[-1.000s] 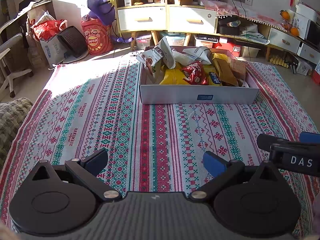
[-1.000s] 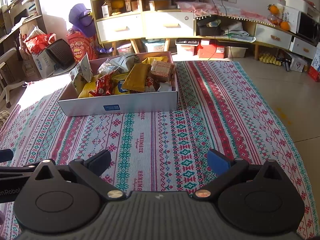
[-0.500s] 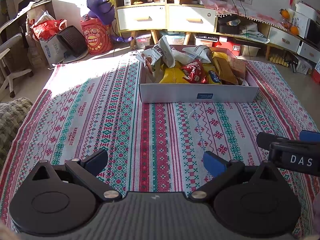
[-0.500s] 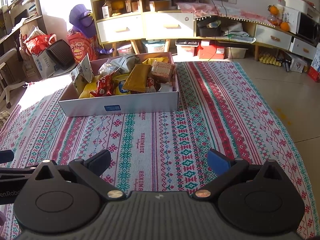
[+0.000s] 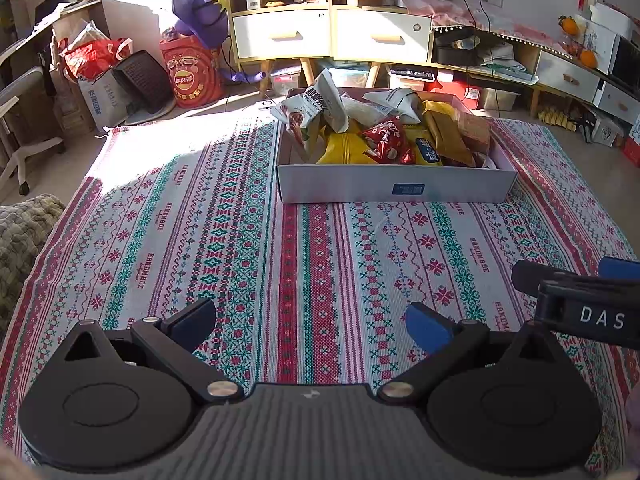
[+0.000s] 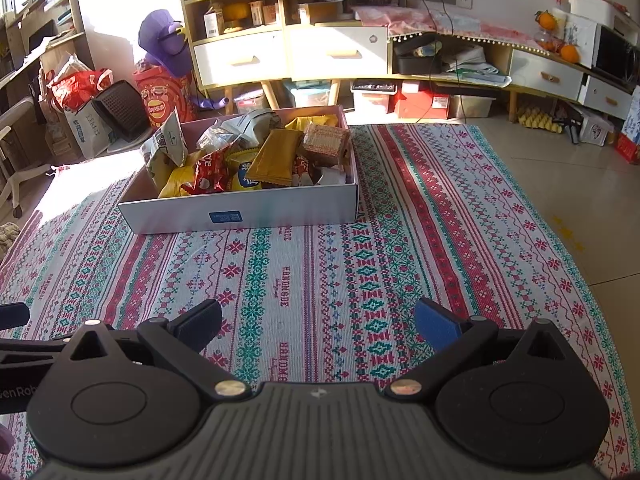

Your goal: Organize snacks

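Observation:
A shallow white cardboard box (image 5: pixel 460 188) (image 6: pixel 288 208) sits on a patterned woven rug, filled with several snack packets. Among them are a yellow bag (image 5: pixel 346 150), a red packet (image 5: pixel 386 138) (image 6: pixel 208 172), a mustard-brown packet (image 6: pixel 278 160) and a white bag (image 5: pixel 316 102) leaning at the box's left end. My left gripper (image 5: pixel 312 326) is open, low over the rug, well short of the box, with nothing between its fingers. My right gripper (image 6: pixel 318 324) is open too, holding nothing, the box ahead to its left. The right gripper's side (image 5: pixel 580 300) shows at the left wrist view's right edge.
The rug (image 5: pixel 180 220) (image 6: pixel 460 220) covers the floor around the box. Behind stand a wooden shelf unit with white drawers (image 5: pixel 332 36), a red bag (image 5: pixel 192 76), a dark basket (image 5: pixel 140 80) and a low side cabinet (image 6: pixel 552 76). A chair base (image 5: pixel 20 160) is left; bare tile floor (image 6: pixel 592 208) right.
Both grippers have drifted slightly back from the box; the box looks a little farther off. Both stay open and the snacks have not moved.

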Demonstrator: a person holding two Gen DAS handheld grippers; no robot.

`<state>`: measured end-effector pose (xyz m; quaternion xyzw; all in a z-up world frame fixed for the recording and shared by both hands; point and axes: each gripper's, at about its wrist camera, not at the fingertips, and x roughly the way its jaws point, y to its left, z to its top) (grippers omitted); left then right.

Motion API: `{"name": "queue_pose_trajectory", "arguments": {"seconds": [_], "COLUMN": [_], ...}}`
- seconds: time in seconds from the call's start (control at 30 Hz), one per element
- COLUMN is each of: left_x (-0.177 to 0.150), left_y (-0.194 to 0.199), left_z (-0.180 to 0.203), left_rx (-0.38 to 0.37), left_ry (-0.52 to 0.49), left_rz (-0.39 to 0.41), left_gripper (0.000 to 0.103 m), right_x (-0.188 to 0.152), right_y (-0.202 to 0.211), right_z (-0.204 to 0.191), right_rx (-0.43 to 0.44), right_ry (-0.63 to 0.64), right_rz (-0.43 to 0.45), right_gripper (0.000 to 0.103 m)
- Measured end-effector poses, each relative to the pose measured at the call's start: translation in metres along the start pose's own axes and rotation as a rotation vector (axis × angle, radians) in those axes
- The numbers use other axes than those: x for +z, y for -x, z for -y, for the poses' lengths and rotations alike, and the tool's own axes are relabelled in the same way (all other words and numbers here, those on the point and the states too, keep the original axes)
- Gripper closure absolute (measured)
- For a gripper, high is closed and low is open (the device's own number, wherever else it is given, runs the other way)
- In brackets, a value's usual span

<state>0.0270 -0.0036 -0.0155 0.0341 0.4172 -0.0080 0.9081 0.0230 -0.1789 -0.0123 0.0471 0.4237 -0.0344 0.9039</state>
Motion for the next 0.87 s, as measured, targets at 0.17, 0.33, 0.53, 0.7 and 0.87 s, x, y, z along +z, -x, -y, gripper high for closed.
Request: {"name": "queue_pose_trajectory", "arguments": {"seconds": [0.17,0.33,0.53,0.7,0.87], "left_x": [-0.0026,-0.0018,-0.0012,-0.0018,-0.0033], "left_y": [-0.0009,-0.0011,-0.0013,-0.0019,-0.0044], "left_z": [0.0005,-0.0003,-0.0008,-0.0015,-0.0015], "left_rx": [0.0,0.001,0.003,0.006,0.012], "left_ry": [-0.003,-0.003,-0.003,-0.006,-0.016], "left_rz": [-0.004,-0.005,-0.008,-0.01,-0.003], "left_gripper": [0.0,0.0,0.0,0.0,0.0], "right_x": [-0.0005,-0.0013,-0.0013,-0.0012,-0.003], "right_y": [0.0,-0.0004,0.0002,0.0001,-0.0012], "right_z": [-0.0004,-0.0011,-0.0006,-0.0005,-0.0018], "right_rx": [0.0,0.0,0.0,0.0,-0.008], "right_ry": [0.002,0.002,0.0,0.0,0.002], "right_rz": [0.0,-0.004,-0.001,-0.002,-0.008], "right_gripper": [0.001,0.001,0.001,0.001,0.001]}}
